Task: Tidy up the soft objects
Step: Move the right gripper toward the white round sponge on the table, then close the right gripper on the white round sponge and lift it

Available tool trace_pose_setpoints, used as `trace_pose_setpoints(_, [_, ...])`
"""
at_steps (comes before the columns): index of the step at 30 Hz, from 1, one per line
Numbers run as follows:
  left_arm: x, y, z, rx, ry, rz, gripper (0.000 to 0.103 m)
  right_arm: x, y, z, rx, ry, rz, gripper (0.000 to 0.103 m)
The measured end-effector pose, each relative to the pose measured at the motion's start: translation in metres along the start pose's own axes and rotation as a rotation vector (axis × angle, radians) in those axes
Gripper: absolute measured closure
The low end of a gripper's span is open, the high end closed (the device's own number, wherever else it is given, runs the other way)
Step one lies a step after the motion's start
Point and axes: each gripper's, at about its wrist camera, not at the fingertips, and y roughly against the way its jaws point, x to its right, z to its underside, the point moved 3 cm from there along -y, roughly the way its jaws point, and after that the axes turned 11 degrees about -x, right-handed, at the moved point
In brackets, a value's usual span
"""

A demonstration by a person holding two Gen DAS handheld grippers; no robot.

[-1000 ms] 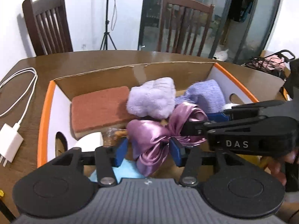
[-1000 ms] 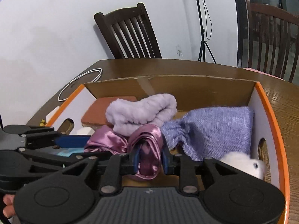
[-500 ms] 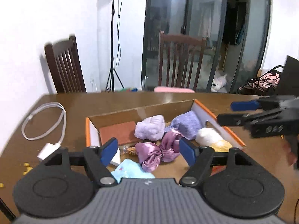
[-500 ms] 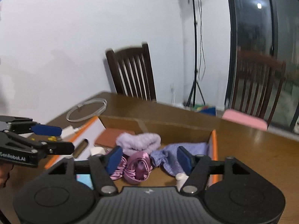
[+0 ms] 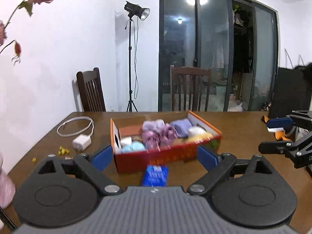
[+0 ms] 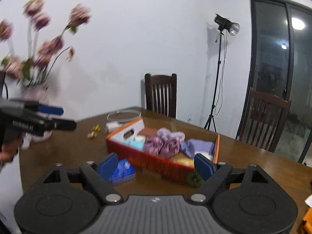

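Motion blur smears the red box (image 5: 156,157) front, so its printing cannot be read. The blue packet (image 5: 155,175) before it is partly hidden behind the gripper body. The flowers (image 6: 48,44) are blurred, their vase (image 6: 37,95) partly hidden. A yellow soft item (image 6: 184,160) lies half hidden behind the box wall.
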Motion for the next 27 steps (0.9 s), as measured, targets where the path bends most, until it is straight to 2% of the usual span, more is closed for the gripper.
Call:
trace_pose_setpoints(4, [0.019,0.022,0.05,-0.011,-0.003,0.018,0.002,-0.021,0.025,0.049,-0.016,0.007,-0.035,0.018])
trace_pose_setpoints(9, [0.034,0.029,0.107,-0.098,0.045,0.086,0.001,-0.052,0.029,0.114,-0.052,-0.043,-0.136,0.018])
trace_pose_setpoints(11, [0.033,0.024,0.12,-0.145,0.056,0.076,0.001,-0.063,0.024,0.135,-0.09,-0.034,-0.166,0.018])
trace_pose_setpoints(13, [0.032,0.024,0.126,-0.156,0.044,0.033,0.001,-0.071,0.02,0.149,-0.122,-0.03,-0.191,0.018])
trace_pose_setpoints(15, [0.029,0.024,0.125,-0.146,0.05,0.015,0.001,-0.075,0.018,0.157,-0.143,-0.029,-0.208,0.018])
trace_pose_setpoints(19, [0.023,0.015,0.119,-0.156,0.088,0.031,0.001,-0.077,0.004,0.164,-0.19,-0.031,-0.248,0.02])
trace_pose_setpoints(23, [0.026,-0.003,0.114,-0.197,0.079,0.027,0.001,-0.07,-0.022,0.156,-0.194,-0.042,-0.169,0.036])
trace_pose_setpoints(27, [0.031,-0.023,0.104,-0.212,0.072,0.028,0.001,-0.048,-0.042,0.131,-0.143,-0.111,-0.124,0.036])
